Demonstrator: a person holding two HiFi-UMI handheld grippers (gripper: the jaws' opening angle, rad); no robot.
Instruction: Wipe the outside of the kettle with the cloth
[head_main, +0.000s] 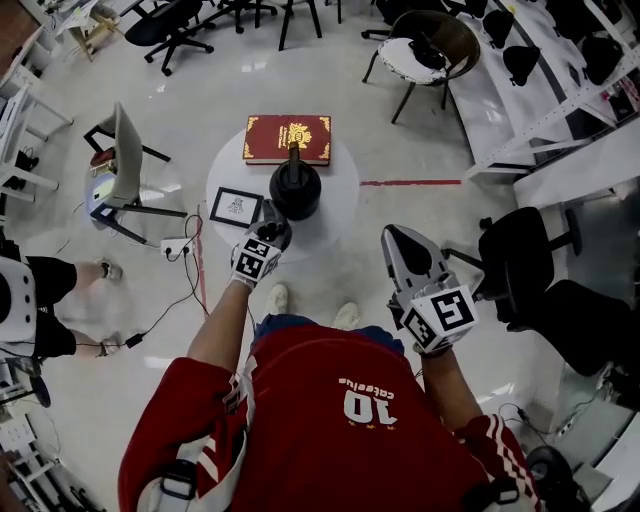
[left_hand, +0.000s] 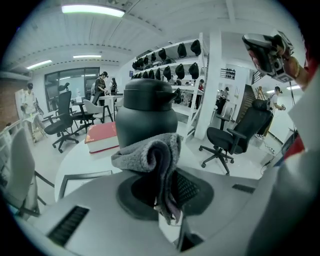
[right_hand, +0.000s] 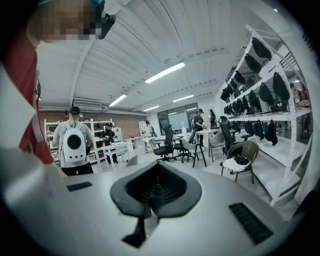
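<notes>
**While the left gripper clamps the cloth: kettle on the round worktop**

As the head view looks down over the person's red shirt (head_main: 320, 430), both grippers are held out in front of the body. The left gripper (head_main: 272, 232) points at the worktop. Its fingers are closed on a folded grey cloth (left_hand: 150, 152), which bunches above the pads and hangs down between them. The right gripper (head_main: 400, 245) is held to the right of the worktop, above the floor and well apart from the kettle. Its fingers (right_hand: 167, 190) are together with nothing between them, and its view looks out into the room.

The round white worktop (head_main: 340, 210) stands just beyond the person's shoes (head_main: 277, 297). The black kettle (head_main: 295, 188) stands upright near its middle, lid on. In the left gripper view the kettle rises directly behind the cloth. The cloth is just beside the kettle's near side; whether the two touch cannot be told.

A framed picture (head_main: 236, 207) lies flat on the worktop to the left of the kettle. A red book (head_main: 287, 138) with gold ornament lies at the far edge, behind the kettle.

Beyond the worktop:
- a grey chair (head_main: 120, 160) at left;
- a black office chair (head_main: 520, 250) at right;
- a round-backed chair (head_main: 430, 50) farther off;
- white shelving (head_main: 560, 90) along the right wall.
</notes>
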